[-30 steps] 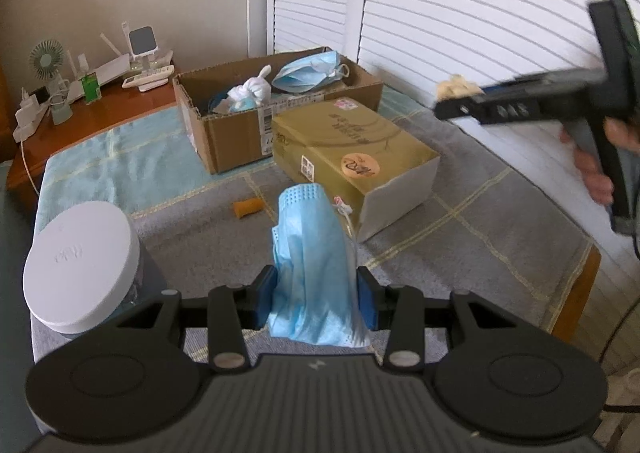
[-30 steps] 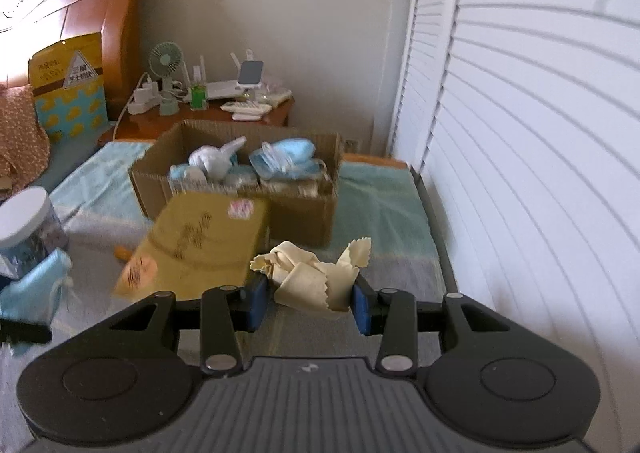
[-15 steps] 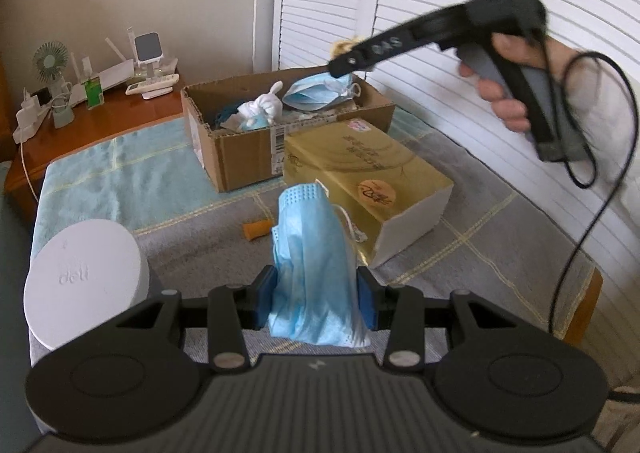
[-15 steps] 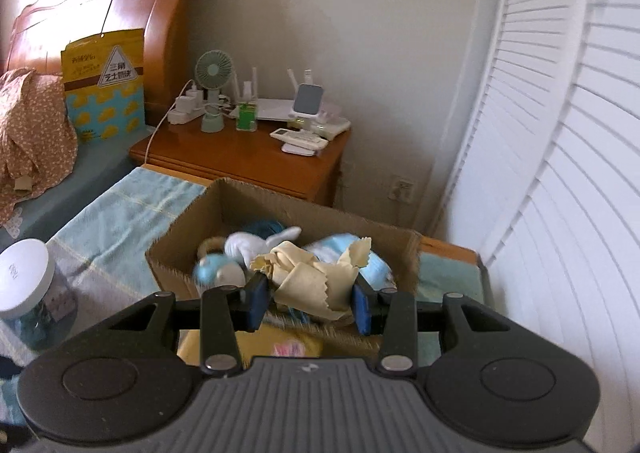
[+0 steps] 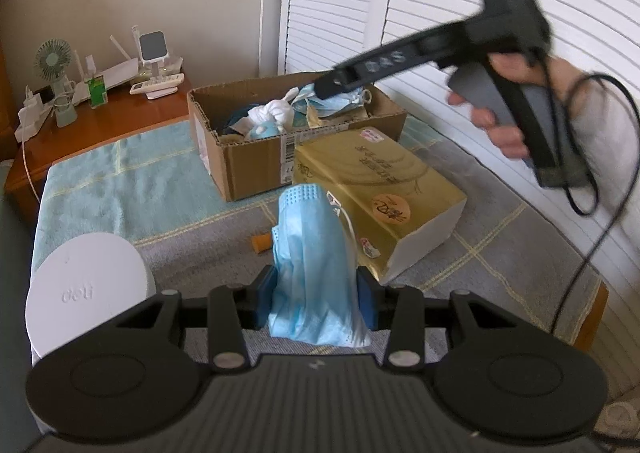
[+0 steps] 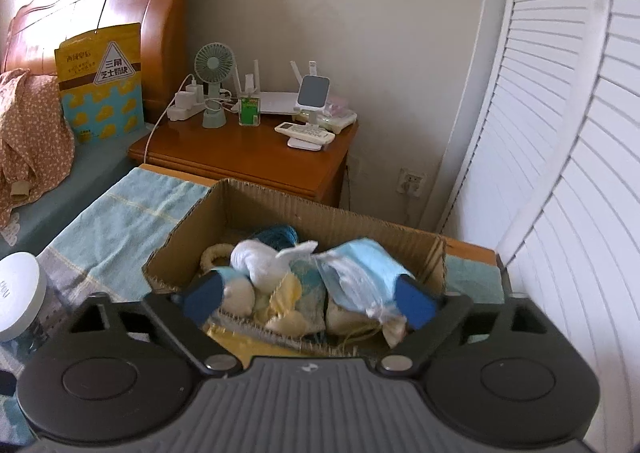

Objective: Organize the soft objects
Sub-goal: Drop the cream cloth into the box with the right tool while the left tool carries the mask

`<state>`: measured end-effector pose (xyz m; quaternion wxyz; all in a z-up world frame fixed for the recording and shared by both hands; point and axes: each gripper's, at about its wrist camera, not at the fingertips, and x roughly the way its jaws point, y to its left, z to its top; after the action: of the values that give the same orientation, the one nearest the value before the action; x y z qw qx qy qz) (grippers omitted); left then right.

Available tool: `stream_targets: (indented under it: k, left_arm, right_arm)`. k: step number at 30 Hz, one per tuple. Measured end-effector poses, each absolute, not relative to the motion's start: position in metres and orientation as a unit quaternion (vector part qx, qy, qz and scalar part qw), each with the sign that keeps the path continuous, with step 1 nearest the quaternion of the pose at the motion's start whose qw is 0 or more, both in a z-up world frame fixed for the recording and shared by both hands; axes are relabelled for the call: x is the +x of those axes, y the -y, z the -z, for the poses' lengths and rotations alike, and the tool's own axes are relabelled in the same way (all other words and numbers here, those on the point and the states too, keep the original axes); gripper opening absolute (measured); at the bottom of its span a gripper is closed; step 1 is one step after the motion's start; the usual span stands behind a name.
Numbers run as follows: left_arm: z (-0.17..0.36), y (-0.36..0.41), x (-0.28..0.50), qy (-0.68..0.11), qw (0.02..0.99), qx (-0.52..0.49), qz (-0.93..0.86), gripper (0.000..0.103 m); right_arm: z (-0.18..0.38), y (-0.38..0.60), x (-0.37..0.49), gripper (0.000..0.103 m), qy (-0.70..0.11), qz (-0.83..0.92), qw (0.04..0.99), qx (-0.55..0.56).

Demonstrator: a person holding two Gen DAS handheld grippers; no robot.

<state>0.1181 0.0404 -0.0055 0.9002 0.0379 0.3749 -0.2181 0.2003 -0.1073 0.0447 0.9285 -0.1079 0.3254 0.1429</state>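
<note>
- Right wrist view: the right gripper (image 6: pixel 310 299) has just been opening; its jaws stand wide apart with nothing clamped, and the yellow cloth (image 6: pixel 286 303) lies beyond them in the cardboard box (image 6: pixel 320 213), among a white plush toy (image 6: pixel 264 265) and a blue face mask (image 6: pixel 360 273).
- Left wrist view: the left gripper (image 5: pixel 316 293) is clamped on another blue mask (image 5: pixel 316 265), upright between its jaws, well short of the box.
- Done, I judge: cloth dropped. Left: this mask.
- Only the left view shows the gold tissue box (image 5: pixel 380 189) ahead of the jaws.
</note>
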Motion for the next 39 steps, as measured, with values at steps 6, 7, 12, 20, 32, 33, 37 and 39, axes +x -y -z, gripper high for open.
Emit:
stream_targets:
  k: [6,7,12,20,32,33,37,39]
  left_arm:
    - [-0.002,-0.040,0.120,-0.380,0.901,0.026,0.209,0.041]
    - [-0.003,-0.040,0.120,-0.380,0.901,0.025,0.208,0.041]
    - [-0.012,-0.038,0.126,-0.379,0.903,0.029,0.201,0.041]
    - [-0.035,-0.028,0.153,-0.367,0.908,0.048,0.195,0.041]
    - [-0.050,-0.006,0.244,-0.362,0.914,0.069,0.167,0.042]
    - [-0.046,-0.006,0.255,-0.367,0.915,0.066,0.157,0.042]
    - [-0.039,-0.007,0.287,-0.379,0.914,0.049,0.138,0.042]
    - [-0.038,-0.007,0.297,-0.383,0.914,0.047,0.129,0.042]
  right_arm:
    - [-0.048,0.118,0.170,0.103,-0.347,-0.114,0.927,-0.082]
    - [-0.048,0.120,0.163,0.103,-0.349,-0.111,0.927,-0.079]
    - [-0.044,0.126,0.130,0.103,-0.358,-0.100,0.925,-0.081]
    - [-0.036,0.127,0.087,0.103,-0.369,-0.113,0.920,-0.065]
    - [-0.038,0.128,0.073,0.103,-0.366,-0.141,0.919,-0.036]
    - [-0.038,0.129,0.074,0.103,-0.367,-0.141,0.919,-0.034]
    - [-0.034,0.136,0.074,0.103,-0.369,-0.138,0.919,-0.026]
    - [-0.032,0.140,0.075,0.103,-0.372,-0.134,0.918,-0.020]
